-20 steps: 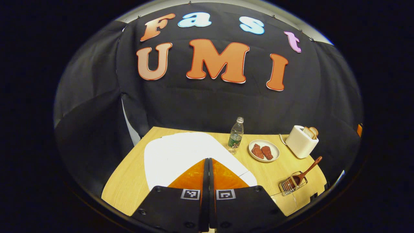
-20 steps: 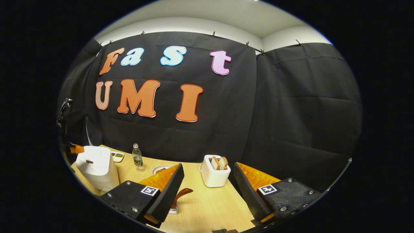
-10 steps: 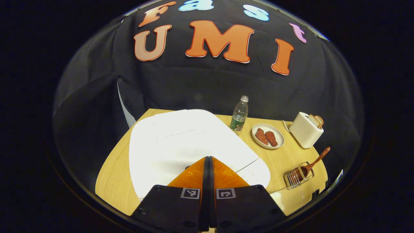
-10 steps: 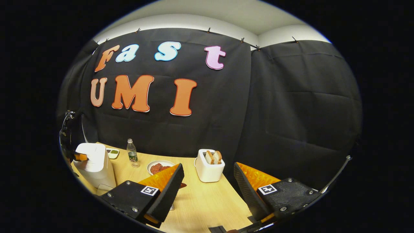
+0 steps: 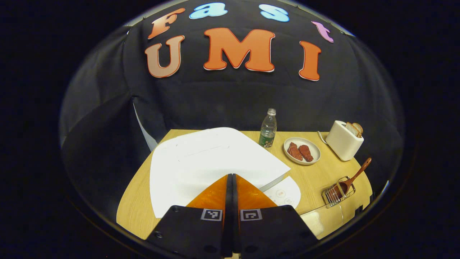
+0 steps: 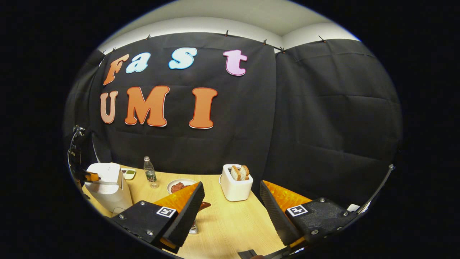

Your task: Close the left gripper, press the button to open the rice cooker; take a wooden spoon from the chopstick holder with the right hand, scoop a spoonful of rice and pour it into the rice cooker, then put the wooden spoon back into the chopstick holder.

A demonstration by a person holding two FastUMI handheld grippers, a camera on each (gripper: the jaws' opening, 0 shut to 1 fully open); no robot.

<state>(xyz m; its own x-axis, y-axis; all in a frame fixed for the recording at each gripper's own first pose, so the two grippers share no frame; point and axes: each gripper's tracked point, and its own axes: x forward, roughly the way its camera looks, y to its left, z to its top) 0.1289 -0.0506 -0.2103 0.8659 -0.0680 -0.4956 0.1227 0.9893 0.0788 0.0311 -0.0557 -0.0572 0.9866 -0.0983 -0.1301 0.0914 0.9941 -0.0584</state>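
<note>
Since the frame before, the lid of the rice cooker [image 5: 212, 158] had lifted off its body, a gap having opened just past the left gripper [image 5: 231, 176], whose fingers were pressed together at the cooker's front edge. That suggested the button press had worked and the opening step was done or nearly so. Off to that gripper's right, the wooden spoon [image 5: 354, 178] stood untouched in the chopstick holder [image 5: 337, 196]. The right gripper [image 6: 231, 201] hung with its fingers well apart and empty, the holder just beneath its left finger, well placed for the spoon.
</note>
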